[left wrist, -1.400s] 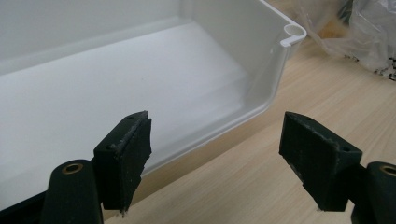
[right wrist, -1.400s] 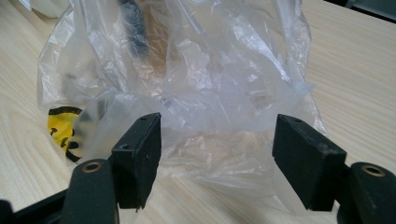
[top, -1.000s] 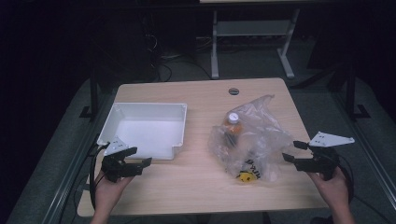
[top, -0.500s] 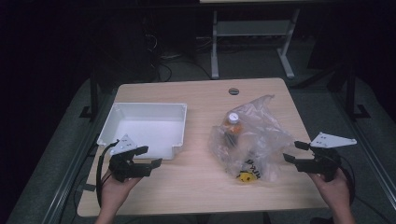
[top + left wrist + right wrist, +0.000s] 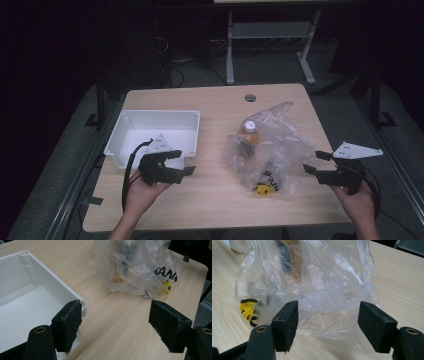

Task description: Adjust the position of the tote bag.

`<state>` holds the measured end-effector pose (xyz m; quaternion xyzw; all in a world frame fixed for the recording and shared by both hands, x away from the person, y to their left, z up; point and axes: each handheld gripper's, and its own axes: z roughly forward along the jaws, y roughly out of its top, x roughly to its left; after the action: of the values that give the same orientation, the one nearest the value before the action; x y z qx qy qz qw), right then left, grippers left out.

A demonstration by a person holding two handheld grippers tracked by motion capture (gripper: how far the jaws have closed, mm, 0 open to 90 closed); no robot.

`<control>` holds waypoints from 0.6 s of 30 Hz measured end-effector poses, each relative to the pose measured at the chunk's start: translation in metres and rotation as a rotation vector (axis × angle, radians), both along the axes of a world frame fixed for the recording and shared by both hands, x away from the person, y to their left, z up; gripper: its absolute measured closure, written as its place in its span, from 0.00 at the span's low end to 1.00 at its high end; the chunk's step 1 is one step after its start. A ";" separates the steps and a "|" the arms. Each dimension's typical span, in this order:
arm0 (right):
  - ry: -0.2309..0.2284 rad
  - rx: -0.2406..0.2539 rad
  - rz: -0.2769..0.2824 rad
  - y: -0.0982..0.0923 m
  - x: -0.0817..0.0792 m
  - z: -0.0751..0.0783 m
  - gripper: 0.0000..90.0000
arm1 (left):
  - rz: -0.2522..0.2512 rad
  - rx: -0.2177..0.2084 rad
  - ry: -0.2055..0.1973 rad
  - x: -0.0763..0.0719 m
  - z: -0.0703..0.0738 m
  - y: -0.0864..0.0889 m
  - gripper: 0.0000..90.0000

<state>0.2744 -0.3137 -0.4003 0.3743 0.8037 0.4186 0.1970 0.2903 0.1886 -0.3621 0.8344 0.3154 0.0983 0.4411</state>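
A crumpled clear plastic bag lies right of the table's middle; inside it are an orange bottle with a white cap and something yellow and black. A white tray stands at the left. My left gripper hovers open over the tray's near right corner, pointing right toward the bag. My right gripper is open just right of the bag, pointing left at it. In the right gripper view the bag fills the space beyond the jaws, which press on nothing.
The wooden table has a round cable hole at its far edge. A grey metal frame stands on the dark floor behind the table. Bare wood lies between the tray and the bag.
My left gripper has moved right and risen, from beside the tray's near left corner to over its near right corner. The right gripper has stayed in place.
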 end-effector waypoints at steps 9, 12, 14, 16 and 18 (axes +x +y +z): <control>0.017 -0.002 -0.007 0.000 0.001 -0.002 0.36 | -0.063 -0.010 0.028 0.013 0.010 -0.022 0.29; 0.015 0.001 -0.005 0.000 0.001 -0.002 0.36 | -0.079 -0.013 0.021 0.014 0.015 -0.028 0.29; 0.016 0.002 -0.005 0.000 0.001 -0.003 0.36 | -0.085 -0.014 0.021 0.015 0.018 -0.031 0.29; 0.017 0.002 -0.006 0.001 0.001 -0.003 0.36 | -0.091 -0.014 0.021 0.017 0.020 -0.035 0.29; 0.015 0.001 -0.003 0.002 0.001 -0.003 0.36 | -0.100 -0.014 0.024 0.019 0.023 -0.038 0.29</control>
<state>0.2755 -0.3120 -0.4035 0.3789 0.8043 0.4159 0.1913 0.3090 0.1508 -0.3391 0.8471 0.2794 0.0638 0.4476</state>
